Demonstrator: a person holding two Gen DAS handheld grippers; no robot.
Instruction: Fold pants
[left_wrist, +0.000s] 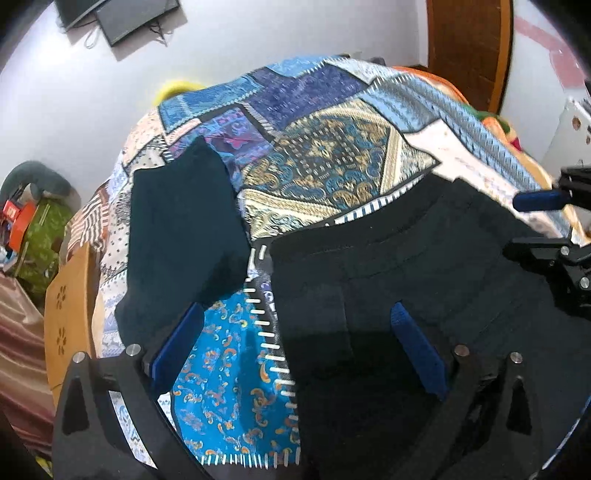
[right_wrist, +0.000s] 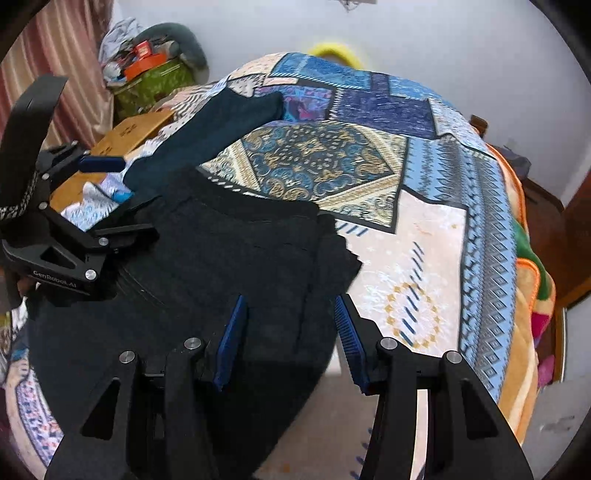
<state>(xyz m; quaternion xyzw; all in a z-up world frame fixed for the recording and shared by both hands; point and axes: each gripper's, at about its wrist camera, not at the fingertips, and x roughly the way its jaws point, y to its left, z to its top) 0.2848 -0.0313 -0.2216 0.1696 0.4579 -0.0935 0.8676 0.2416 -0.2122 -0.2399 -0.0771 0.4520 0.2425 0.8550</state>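
"GenRobot.AI" stands in pale letters on the black plastic left gripper (right_wrist: 110, 199), left of the right jaws. No other writing is legible.

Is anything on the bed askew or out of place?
Nothing is spilled or damaged. The black pants lie slightly rumpled, one corner jutting unevenly onto the patchwork bedspread. A dark folded garment lies apart.

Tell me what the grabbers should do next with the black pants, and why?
Probably lower both and pinch the near edge. The left gripper and right gripper both hang open above the black pants, holding nothing. The pants lie spread on the patchwork bedspread, seemingly not folded over yet, so gripping cloth likely comes first.
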